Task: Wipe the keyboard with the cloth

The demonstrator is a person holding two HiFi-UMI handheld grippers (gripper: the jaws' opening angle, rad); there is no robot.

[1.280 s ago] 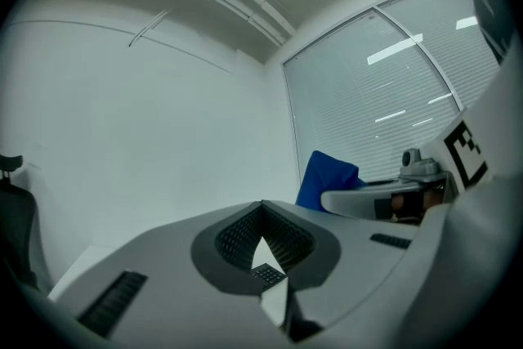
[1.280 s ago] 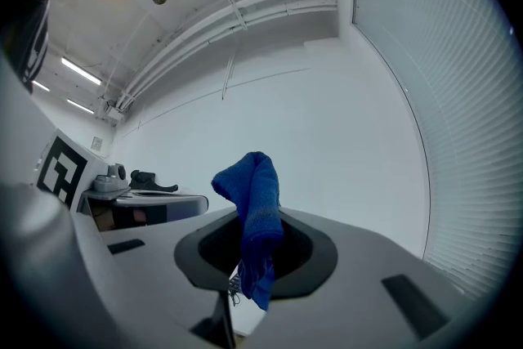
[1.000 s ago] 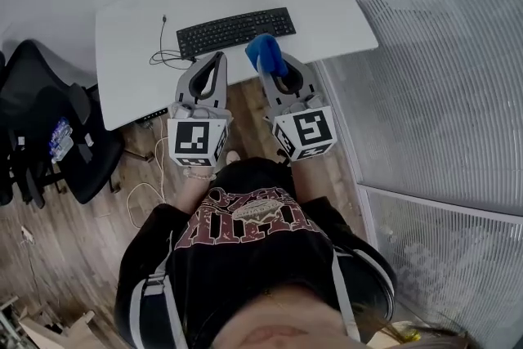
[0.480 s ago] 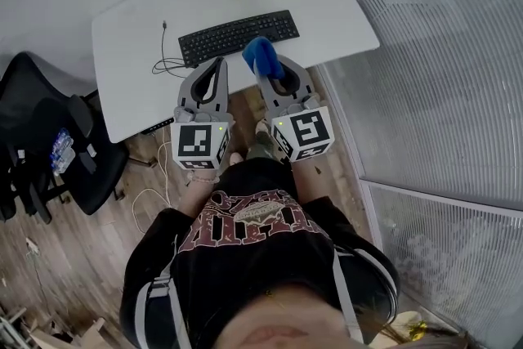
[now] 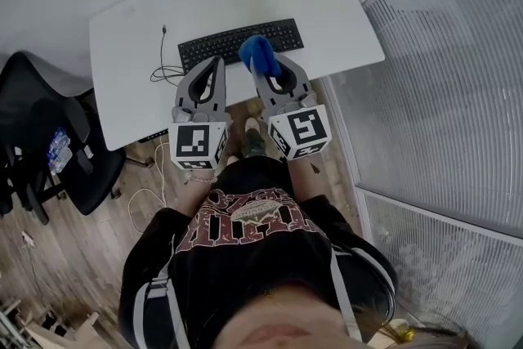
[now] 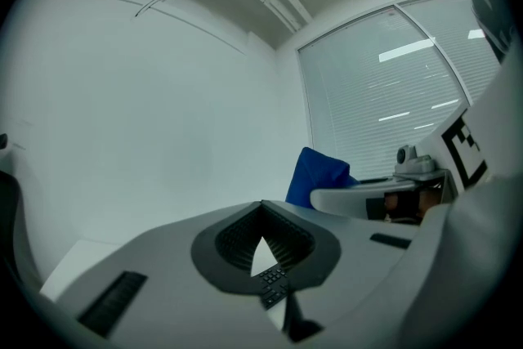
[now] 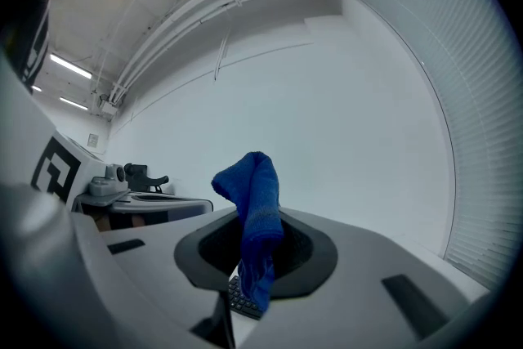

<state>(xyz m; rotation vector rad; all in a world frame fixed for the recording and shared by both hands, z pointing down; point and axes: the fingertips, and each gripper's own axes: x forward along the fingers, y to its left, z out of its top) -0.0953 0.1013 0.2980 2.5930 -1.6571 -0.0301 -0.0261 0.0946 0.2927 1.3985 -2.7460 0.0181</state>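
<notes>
A black keyboard lies across the middle of the white desk. My right gripper is shut on a blue cloth, which sticks up from its tips just over the keyboard's front edge. In the right gripper view the cloth hangs between the jaws, with keyboard keys below. My left gripper hovers beside it at the desk's front edge, shut and holding nothing. Through the slit of its jaws the keyboard shows, and the cloth is at its right.
The keyboard's cable loops on the desk to the left. A black office chair stands left of the desk on the wooden floor. A glass wall with blinds runs along the right.
Both grippers have moved forward towards the desk; the cloth has gone from in front of the keyboard to over its front edge. Neither gripper's state changed.
</notes>
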